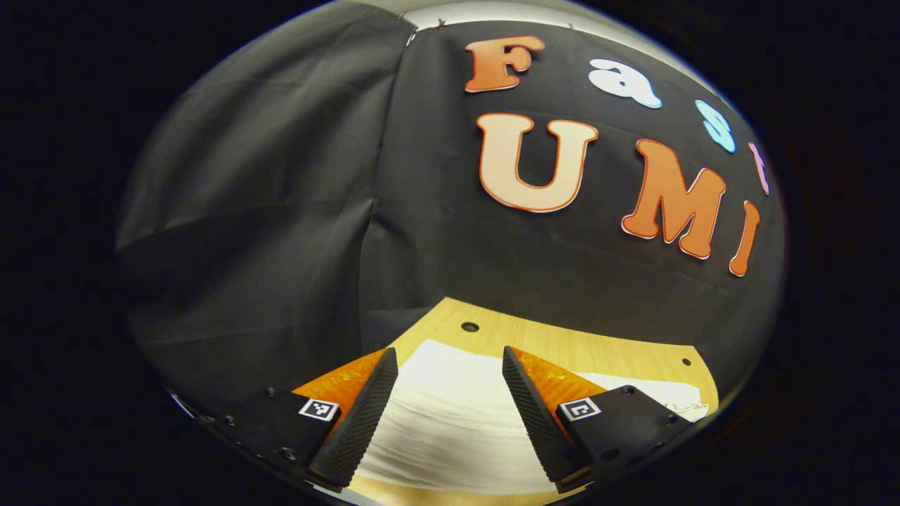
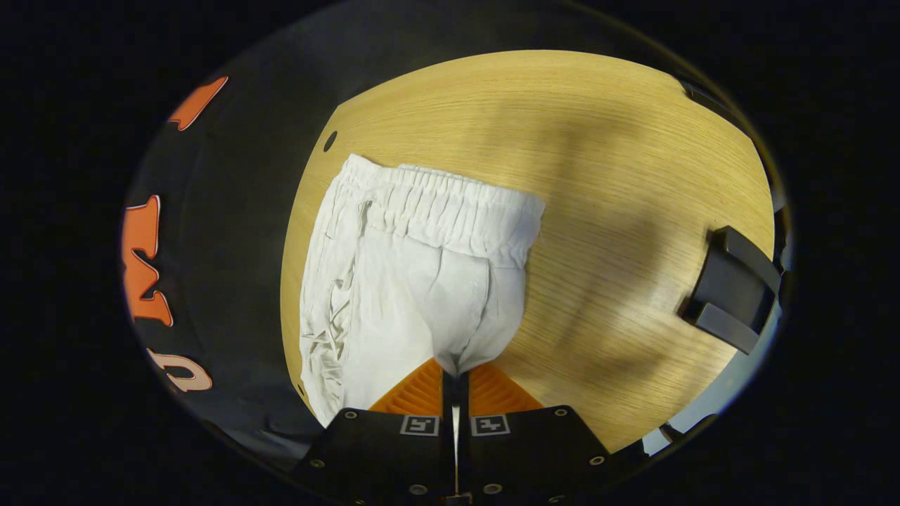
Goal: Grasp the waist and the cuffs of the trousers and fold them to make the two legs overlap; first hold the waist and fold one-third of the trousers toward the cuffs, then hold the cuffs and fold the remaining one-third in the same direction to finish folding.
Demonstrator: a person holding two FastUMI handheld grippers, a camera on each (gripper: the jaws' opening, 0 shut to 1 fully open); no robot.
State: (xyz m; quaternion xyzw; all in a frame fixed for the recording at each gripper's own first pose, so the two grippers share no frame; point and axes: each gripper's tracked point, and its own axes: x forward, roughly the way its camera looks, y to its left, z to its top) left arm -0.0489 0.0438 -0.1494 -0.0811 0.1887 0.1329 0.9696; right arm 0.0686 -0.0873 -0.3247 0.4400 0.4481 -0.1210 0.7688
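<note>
Right gripper view looks down on the pale wooden surface [image 2: 619,161], where the white cotton trousers [image 2: 408,281] lie with their gathered elastic waist [image 2: 450,204] at the far end. A dark bracket [image 2: 731,288] sits at the surface's edge, well apart. The right hand-held gripper [image 2: 455,376] is pinched together on a fold of the trousers' near edge. In the left gripper view, the left hand-held gripper [image 1: 450,407] hangs spread wide above the white cloth, gripping nothing.

No readable text stands on the trousers [image 2: 415,281] or the tabletop [image 2: 619,176]. Each hand-held gripper carries small square black-and-white coded markers [image 1: 580,408], which spell out no words or numbers.
</note>
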